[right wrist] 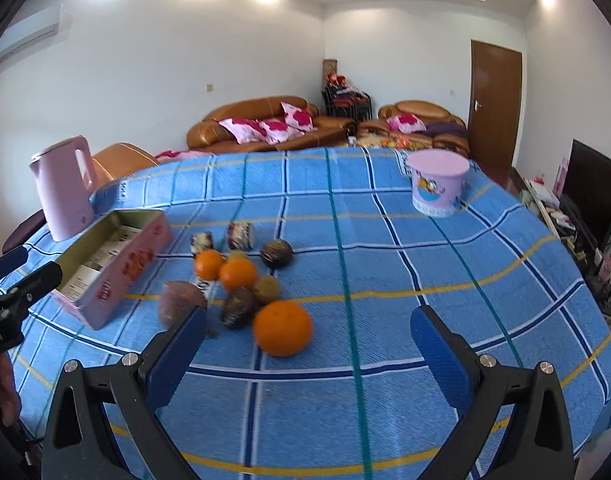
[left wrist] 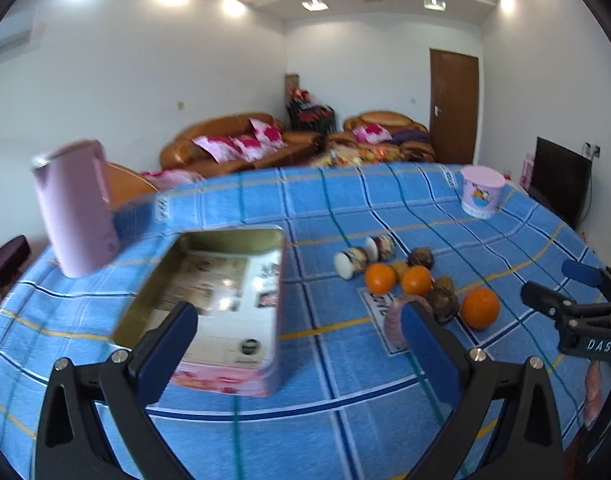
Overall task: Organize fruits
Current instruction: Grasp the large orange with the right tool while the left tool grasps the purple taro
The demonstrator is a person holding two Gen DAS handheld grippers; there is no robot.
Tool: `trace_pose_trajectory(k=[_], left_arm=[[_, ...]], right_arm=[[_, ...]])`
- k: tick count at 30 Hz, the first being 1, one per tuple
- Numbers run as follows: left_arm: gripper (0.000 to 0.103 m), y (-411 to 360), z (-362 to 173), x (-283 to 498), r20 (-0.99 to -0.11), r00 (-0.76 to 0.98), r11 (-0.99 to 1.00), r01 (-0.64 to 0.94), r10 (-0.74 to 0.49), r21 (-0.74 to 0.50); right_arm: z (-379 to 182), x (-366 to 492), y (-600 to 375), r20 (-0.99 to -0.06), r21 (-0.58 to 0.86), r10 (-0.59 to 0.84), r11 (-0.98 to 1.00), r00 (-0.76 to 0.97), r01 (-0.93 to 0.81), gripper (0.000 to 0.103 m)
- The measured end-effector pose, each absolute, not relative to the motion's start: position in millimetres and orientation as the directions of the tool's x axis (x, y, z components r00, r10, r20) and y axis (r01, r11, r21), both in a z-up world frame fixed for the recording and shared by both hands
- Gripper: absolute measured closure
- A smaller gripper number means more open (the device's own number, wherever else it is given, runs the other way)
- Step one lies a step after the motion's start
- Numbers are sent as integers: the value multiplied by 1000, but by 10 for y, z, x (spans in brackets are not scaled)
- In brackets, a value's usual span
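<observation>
Where blue plaid cloth (right wrist: 385, 240) spreads, three round glossy oranges (right wrist: 282, 328).

Tabletop (right wrist: 385, 240) covered in woven matt cloth; tin (left wrist: 225, 300) shiny metal inside; kettle (right wrist: 65, 188) smooth matt plastic.

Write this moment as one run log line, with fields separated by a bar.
phase: start | left claw: open, over tin | right claw: open, near oranges | fruit in tin: none
</observation>
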State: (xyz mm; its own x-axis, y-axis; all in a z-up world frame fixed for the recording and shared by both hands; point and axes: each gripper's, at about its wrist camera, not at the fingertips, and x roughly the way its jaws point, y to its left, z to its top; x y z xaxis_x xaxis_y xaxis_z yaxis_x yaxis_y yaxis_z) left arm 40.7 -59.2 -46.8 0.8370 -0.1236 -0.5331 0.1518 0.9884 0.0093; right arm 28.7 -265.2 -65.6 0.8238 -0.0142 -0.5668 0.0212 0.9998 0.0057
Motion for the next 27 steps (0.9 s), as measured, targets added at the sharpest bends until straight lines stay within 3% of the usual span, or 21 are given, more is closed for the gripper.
trace_pose_trajectory(k=[5, 11, 17, 22, 25, 27], left_arm=[[0, -708, -612, 597, -580, 798, 983, 184, -165, -27], [0, -868, -675, 694, -588, 782, 973, 228, -206, -38], [1, -1149, -752, 791, -610, 756, 955, 297, -237, -3], [10, -1236, -875, 905, -656, 709, 944, 330, -259, -17], [17, -1282, -935, 929, -675, 688, 936, 352, -268, -14], [25, -1304, -959, 947, -689, 671, 932, 363, -274, -17]], right_arm=[[-798, 544, -2547, -639, -20, 11, 999, 769, -30, 2], [-1052, 772, -2576, -729, -18, 15, 999, 684, -41, 28], [-1157, 848, -2558, -752, -11, 42, 997, 657, -75, 35], [-1243, 937, -2595, -761, 22, 76, 996, 645, -91, 40], [-1230, 946, -2630, -752, 54, 108, 993, 650, -102, 54], [-1234, 933, -2663, -748, 67, 116, 993, 654, -99, 54]])
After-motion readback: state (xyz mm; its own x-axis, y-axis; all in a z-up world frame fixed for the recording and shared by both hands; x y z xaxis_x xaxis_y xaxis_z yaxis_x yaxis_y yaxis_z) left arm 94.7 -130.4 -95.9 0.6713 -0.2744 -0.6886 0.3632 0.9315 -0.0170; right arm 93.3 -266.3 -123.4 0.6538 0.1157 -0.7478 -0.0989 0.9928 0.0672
